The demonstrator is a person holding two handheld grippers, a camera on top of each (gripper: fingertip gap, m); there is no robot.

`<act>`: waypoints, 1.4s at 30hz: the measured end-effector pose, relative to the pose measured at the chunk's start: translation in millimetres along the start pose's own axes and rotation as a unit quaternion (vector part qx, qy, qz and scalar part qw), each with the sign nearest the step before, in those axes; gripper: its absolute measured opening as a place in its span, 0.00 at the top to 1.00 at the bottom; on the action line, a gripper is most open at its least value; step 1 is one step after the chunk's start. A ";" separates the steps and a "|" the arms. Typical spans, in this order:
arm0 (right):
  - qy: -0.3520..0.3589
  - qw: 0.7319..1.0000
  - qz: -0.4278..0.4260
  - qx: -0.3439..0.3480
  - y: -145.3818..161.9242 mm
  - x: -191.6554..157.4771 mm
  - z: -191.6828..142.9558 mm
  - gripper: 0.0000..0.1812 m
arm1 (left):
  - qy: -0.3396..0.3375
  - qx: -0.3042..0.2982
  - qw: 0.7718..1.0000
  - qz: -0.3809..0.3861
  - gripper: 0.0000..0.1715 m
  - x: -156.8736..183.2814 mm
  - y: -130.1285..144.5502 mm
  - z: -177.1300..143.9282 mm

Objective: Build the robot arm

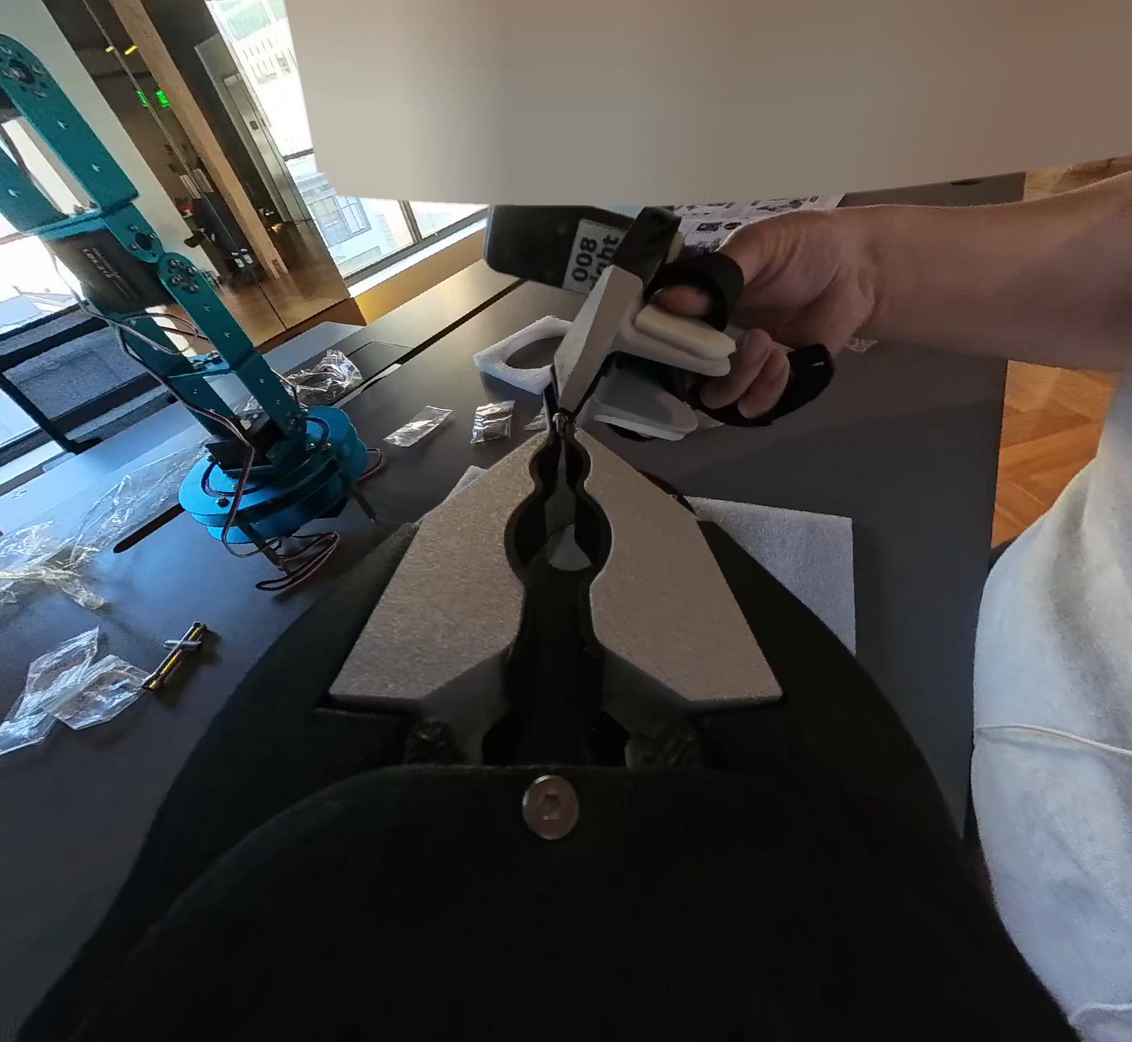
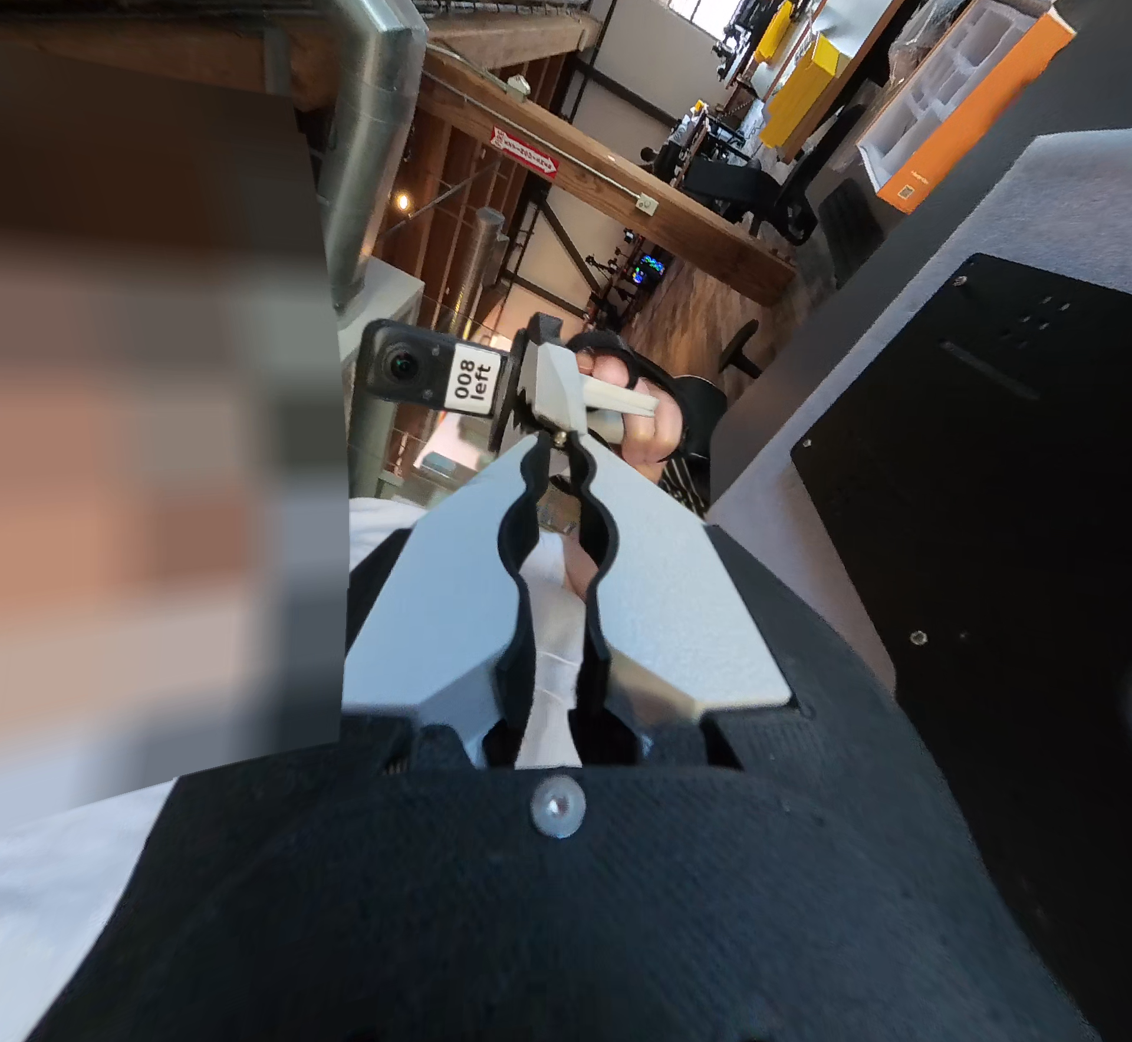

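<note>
Blue robot arm kit: far left on dark worktop, clear parts bags around it. Left gripper and right gripper: tips meeting mid-air, jaws of both pinching one small metal screw. White foam sheet: right, beneath.

1. Ahead of my left gripper: the right gripper sits tip to tip, blocking forward travel.
2. Left: the teal robot arm with trailing wires stands on the dark table.
3. Near left: plastic bags and loose screws litter the surface.
4. Right: white foam sheet lies flat; bare table beyond.
</note>
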State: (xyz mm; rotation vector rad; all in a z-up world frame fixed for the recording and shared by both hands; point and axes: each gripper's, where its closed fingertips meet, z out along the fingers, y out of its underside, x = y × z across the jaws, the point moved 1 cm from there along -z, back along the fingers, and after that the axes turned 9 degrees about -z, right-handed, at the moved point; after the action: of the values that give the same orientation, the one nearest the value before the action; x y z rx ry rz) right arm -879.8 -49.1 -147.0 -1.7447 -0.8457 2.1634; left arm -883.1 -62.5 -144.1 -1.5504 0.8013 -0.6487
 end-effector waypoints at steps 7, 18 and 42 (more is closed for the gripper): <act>0.015 1.000 -0.009 -0.025 4.7 3.1 0.8 0.97 | 0.006 -0.015 1.000 0.005 1.00 3.1 5.5 1.5; 0.047 0.996 -0.039 -0.058 7.5 11.8 -5.9 0.99 | 0.004 -0.034 0.999 -0.026 0.93 0.3 18.4 3.9; 0.288 0.755 -0.407 -0.426 -5.2 155.9 -30.7 0.98 | -0.082 0.012 0.980 -0.180 0.92 -45.6 60.9 -82.0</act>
State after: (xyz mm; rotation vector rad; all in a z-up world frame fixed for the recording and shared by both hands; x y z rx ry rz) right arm -892.2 44.9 -274.6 -1.6485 -2.0533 0.5957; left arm -982.9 -78.8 -192.0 -1.7183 0.3894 -0.7763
